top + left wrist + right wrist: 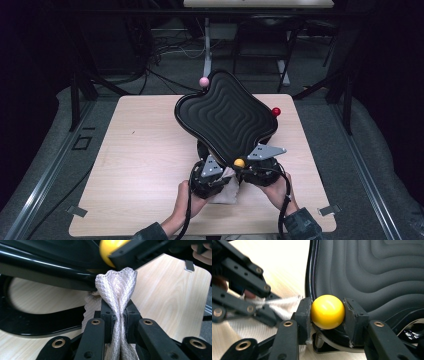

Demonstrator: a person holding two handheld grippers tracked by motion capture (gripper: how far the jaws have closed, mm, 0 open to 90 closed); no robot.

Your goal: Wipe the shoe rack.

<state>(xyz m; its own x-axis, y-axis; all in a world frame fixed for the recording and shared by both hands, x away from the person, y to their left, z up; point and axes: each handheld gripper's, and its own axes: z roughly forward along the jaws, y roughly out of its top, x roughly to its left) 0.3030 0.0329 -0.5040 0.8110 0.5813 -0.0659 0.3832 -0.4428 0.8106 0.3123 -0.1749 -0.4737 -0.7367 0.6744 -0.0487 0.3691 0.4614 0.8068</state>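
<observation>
At lower centre of the high view, the left gripper [216,172] pinches a bunched white mesh cloth [117,287], its fold standing upright between the pads, just under the rim of the black ridged tray [225,117]. Just to its right, the right gripper [248,166] clamps the yellow ball [327,311] at the tray's near corner, holding the tray tilted up off the worktop [135,150]. The cloth lies directly below the raised underside, touching or nearly so; I judge the wipe turns on pushing the cloth up and away along it.

Pale wood table [140,150], grey carpet floor [45,145], dark room, tangled cables [165,50] behind
</observation>
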